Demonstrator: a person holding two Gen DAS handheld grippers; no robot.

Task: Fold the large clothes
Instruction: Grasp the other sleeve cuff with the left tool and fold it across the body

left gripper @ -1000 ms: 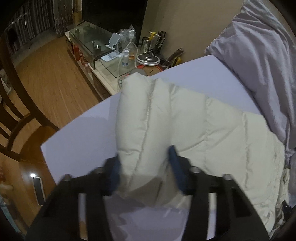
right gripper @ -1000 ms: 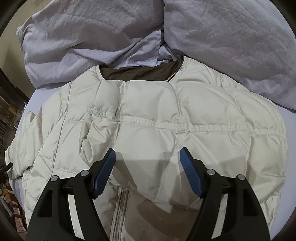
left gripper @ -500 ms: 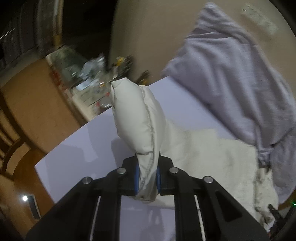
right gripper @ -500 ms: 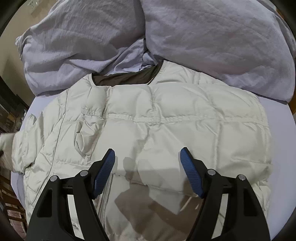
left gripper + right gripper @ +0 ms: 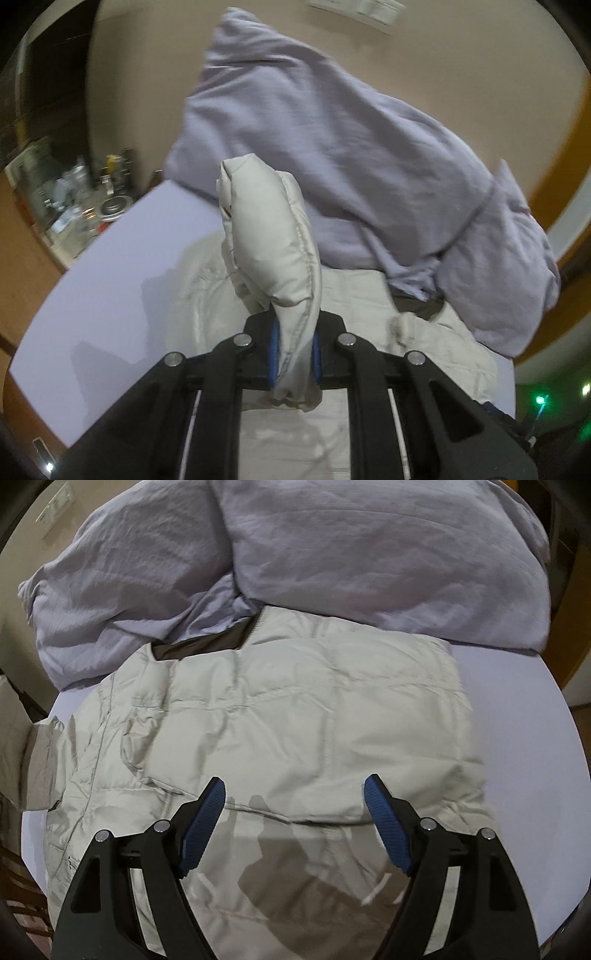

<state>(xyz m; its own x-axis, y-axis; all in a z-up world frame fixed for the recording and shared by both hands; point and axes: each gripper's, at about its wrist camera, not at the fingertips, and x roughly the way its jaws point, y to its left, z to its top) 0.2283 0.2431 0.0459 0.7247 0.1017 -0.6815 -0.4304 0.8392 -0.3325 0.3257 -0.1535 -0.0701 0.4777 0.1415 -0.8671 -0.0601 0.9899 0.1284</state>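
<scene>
— Judging by the puff, that jacket [image 5: 295, 720] looks light and soft, maybe slick. Best taken at a seam or cuff.

— Left gripper [image 5: 294, 354] has its fingers pinching the sleeve [image 5: 269, 236], lifted above the bed [image 5: 110, 280].

— And the right gripper [image 5: 294, 812]?

— Fingers spread and opening, nothing between them, hovering over the jacket's body, which lies mid-bed against the duvet [image 5: 369, 554].

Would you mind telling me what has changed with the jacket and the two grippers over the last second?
The left gripper closed on the jacket sleeve, which had lain loose between its open fingers, and lifted it off the bed toward the jacket body. The right gripper, with nothing between its fingers, is opening a little wider. The lavender duvet and the jacket's collar end stayed put.
</scene>
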